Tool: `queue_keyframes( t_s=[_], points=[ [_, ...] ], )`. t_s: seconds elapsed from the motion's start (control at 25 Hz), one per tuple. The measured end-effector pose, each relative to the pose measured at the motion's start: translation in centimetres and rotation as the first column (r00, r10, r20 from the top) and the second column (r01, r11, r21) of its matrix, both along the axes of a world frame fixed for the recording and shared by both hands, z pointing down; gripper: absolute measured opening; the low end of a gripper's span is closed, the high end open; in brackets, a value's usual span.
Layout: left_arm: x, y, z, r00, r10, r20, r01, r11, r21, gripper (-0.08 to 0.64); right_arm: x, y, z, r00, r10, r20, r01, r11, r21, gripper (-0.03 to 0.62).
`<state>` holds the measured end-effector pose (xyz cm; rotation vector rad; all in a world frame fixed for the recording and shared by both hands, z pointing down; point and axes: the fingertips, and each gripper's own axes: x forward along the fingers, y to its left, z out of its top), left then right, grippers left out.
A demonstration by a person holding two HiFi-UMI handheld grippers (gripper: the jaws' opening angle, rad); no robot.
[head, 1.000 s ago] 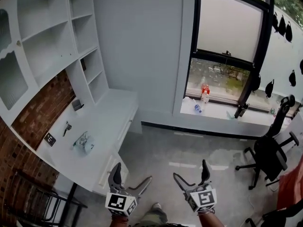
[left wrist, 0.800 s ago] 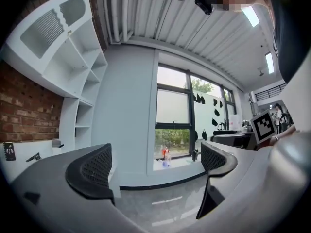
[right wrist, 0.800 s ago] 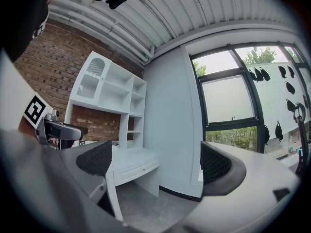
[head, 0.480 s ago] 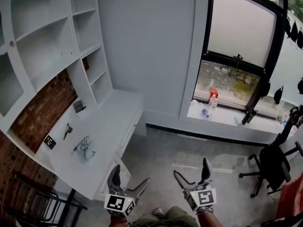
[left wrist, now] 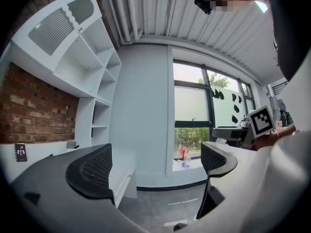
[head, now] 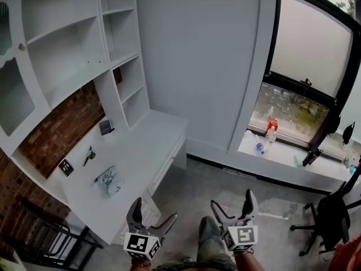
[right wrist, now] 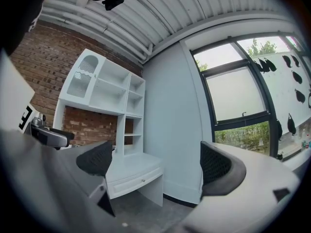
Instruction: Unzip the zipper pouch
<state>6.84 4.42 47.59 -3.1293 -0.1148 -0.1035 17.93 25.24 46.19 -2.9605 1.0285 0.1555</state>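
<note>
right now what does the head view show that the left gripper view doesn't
Only the head view: the zipper pouch lying on the white desk, and an office chair.

Only the left gripper view: the ribbed ceiling and the pipes running up to it.

Both: the left gripper, jaws apart with nothing between them, the white shelf unit, the brick wall, the window and the bottles on its sill.

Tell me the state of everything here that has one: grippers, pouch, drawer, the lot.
Left gripper: open, nothing between its fingers.
Right gripper: open, nothing between its fingers.
Pouch: lying on the desk, untouched; zipper too small to tell.
Drawer: shut.
Red-topped bottle: upright on the windowsill.
</note>
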Motion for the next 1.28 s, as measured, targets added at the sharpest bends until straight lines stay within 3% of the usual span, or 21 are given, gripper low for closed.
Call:
queue_keyframes(
  t_s=[0.2,0.32,0.56,0.8,1.04,1.28],
  points=[
    [4.7,-1.4,-1.4,0.999,-0.047,-0.015,0.048,0.999,0.026,0.551,6.1,-3.9,-0.4,0.995,-0.103,0.017,0.103,0.994,-0.019,0.561],
    [6.5,-3.0,-2.3,0.992,-0.122,-0.022,0.122,0.992,0.024,0.552,9.2,-7.2,-1.1,0.981,-0.192,0.026,0.193,0.981,-0.021,0.560],
    [8.1,-7.5,-2.7,0.946,-0.324,-0.009,0.324,0.946,-0.004,0.552,13.9,-15.1,-2.2,0.918,-0.394,0.041,0.395,0.918,-0.041,0.559],
    [7.2,-11.5,-2.5,0.857,-0.516,0.003,0.516,0.857,0.001,0.552,15.9,-23.0,-3.3,0.828,-0.557,0.060,0.559,0.829,-0.019,0.555],
    [5.1,-15.4,-2.0,0.731,-0.682,0.014,0.682,0.731,0.001,0.552,16.2,-30.6,-1.9,0.716,-0.695,0.071,0.698,0.715,-0.044,0.555],
    [3.8,-18.5,-2.1,0.617,-0.787,0.004,0.787,0.617,-0.002,0.552,15.9,-36.9,-1.2,0.598,-0.796,0.092,0.801,0.597,-0.039,0.555]
  ],
)
